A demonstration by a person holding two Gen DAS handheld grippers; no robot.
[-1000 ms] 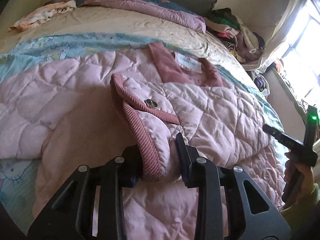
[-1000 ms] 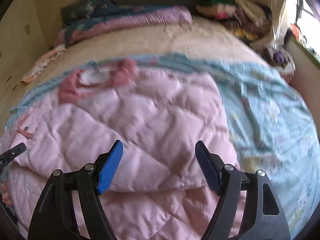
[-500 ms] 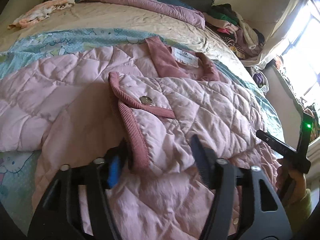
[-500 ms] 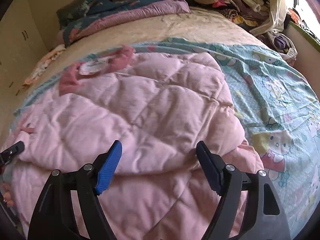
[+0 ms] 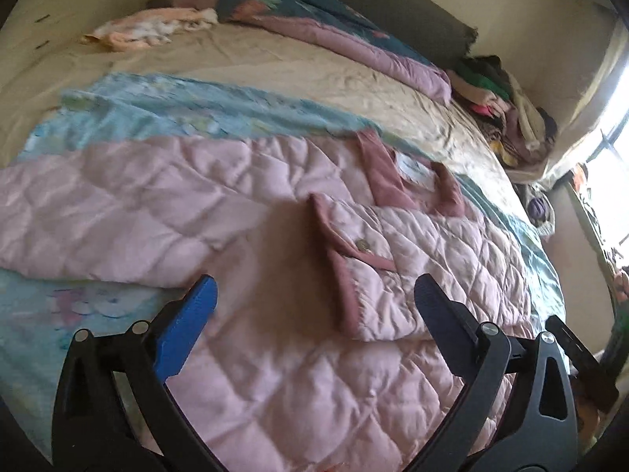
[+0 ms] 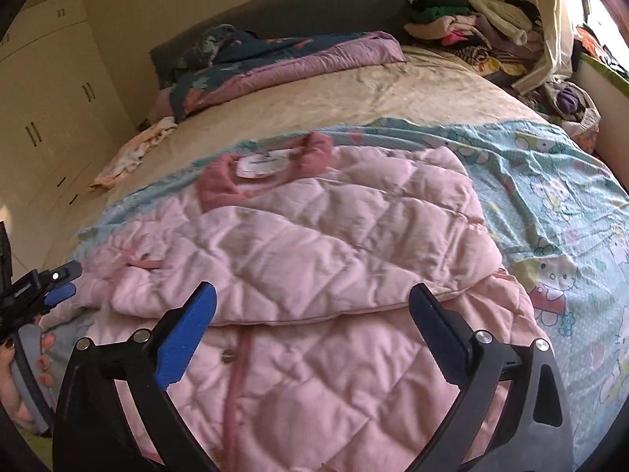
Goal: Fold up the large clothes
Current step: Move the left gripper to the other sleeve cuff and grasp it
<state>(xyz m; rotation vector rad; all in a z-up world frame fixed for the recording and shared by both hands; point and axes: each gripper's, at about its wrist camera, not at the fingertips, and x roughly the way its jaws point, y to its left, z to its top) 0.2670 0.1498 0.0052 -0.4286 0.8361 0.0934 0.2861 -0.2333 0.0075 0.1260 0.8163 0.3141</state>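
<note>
Spread across a bed (image 6: 393,90) on a cartoon-print sheet (image 6: 550,181): a pink quilted jacket (image 6: 314,244), collar (image 6: 314,153) toward the headboard, long axis running from there toward both tools. One sleeve folded over the chest, its ribbed cuff (image 5: 346,275) just ahead of the left hand-held gripper (image 5: 314,306), the nearer one to it. Other sleeve stretched out flat on the left. Left hand-held gripper just opened wide, nothing between the fingers; right hand-held gripper (image 6: 312,310) likewise just opened and empty, above the folded edge.
</note>
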